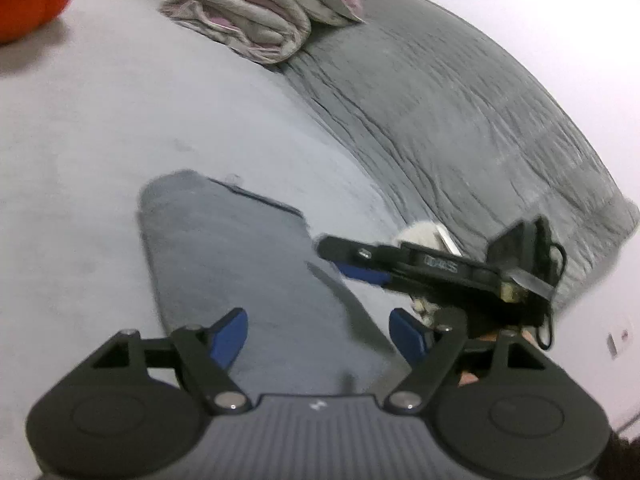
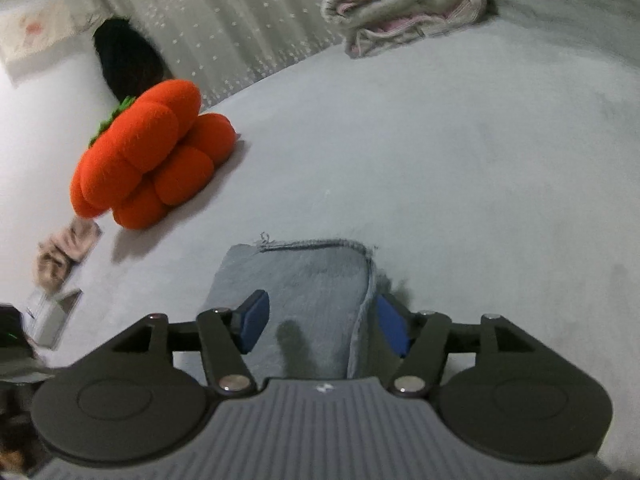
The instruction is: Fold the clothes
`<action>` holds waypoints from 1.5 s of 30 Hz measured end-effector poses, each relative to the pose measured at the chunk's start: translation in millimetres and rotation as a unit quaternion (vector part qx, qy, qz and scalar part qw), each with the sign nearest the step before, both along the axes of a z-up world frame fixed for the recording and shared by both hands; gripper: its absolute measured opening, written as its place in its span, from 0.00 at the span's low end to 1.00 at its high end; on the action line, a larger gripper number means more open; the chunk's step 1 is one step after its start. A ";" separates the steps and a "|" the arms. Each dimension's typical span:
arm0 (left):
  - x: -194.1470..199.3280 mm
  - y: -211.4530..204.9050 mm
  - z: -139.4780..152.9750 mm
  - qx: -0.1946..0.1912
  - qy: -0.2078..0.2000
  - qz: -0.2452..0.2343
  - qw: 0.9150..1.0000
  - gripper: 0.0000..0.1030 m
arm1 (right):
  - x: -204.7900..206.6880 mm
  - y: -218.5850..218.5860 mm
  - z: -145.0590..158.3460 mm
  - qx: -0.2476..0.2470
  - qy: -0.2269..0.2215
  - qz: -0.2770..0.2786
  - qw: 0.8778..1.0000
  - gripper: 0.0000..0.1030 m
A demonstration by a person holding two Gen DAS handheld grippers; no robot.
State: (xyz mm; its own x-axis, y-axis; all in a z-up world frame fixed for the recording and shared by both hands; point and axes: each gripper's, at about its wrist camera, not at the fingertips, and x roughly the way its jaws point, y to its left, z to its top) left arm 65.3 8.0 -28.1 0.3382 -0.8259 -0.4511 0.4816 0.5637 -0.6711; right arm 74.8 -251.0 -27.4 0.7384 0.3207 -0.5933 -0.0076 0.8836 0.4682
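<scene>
A folded grey-blue garment (image 1: 240,264) lies flat on the pale grey bed; it also shows in the right wrist view (image 2: 304,292) with a frayed hem at its far edge. My left gripper (image 1: 320,332) is open over the garment's near end, holding nothing. My right gripper (image 2: 320,320) is open, its blue pads (image 2: 254,320) astride the garment's near end, the right pad beside its folded edge. The right gripper also shows from the side in the left wrist view (image 1: 352,260), just right of the garment.
A folded grey and pink blanket (image 1: 248,20) lies at the far end of the bed (image 2: 400,4). A dark grey wrinkled cover (image 1: 460,120) lies to the right. An orange pumpkin plush (image 2: 148,156) sits at the left, with a beige cloth (image 2: 64,256) near the bed's edge.
</scene>
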 end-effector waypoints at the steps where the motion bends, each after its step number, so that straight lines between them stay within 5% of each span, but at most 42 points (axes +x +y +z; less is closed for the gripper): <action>1: 3.9 2.8 -1.2 0.000 0.005 0.013 1.000 0.80 | 0.2 -2.7 1.4 0.007 0.010 -0.013 1.000 0.64; 8: 41.1 10.1 -18.2 0.035 0.039 0.096 0.994 0.84 | -22.1 -7.2 25.5 0.032 0.054 -0.063 0.996 0.75; 16: 74.5 -17.9 -33.6 0.026 0.066 0.082 0.994 0.84 | -81.9 0.1 23.7 0.072 0.059 -0.115 0.989 0.83; 22: 89.0 -31.7 -43.1 0.007 0.075 0.072 0.995 0.83 | -109.5 2.4 -7.1 0.142 0.082 -0.148 0.975 0.83; 24: 89.8 -35.1 -45.3 0.001 0.075 0.071 0.995 0.79 | -110.2 6.6 -21.0 0.167 0.090 -0.145 0.971 0.83; 29: 82.5 -39.4 -49.1 0.007 0.073 0.077 0.994 0.49 | -104.8 13.4 -41.2 0.210 0.063 -0.152 0.964 0.82; 31: 81.5 -36.5 -53.0 -0.007 0.091 0.089 0.992 0.38 | -102.0 11.8 -43.1 0.220 0.043 -0.161 0.961 0.76; 35: 66.5 -25.3 -51.0 -0.025 0.105 0.130 0.986 0.23 | -97.3 -0.8 -50.2 0.255 0.032 -0.179 0.950 0.40; 40: 35.8 -12.1 -33.0 -0.012 0.107 0.193 0.975 0.20 | -96.8 -12.0 -31.9 0.251 0.023 -0.171 0.953 0.28; 45: -4.2 4.6 -19.0 -0.010 0.125 0.246 0.961 0.19 | -76.9 -22.4 -10.1 0.228 0.030 -0.149 0.962 0.26</action>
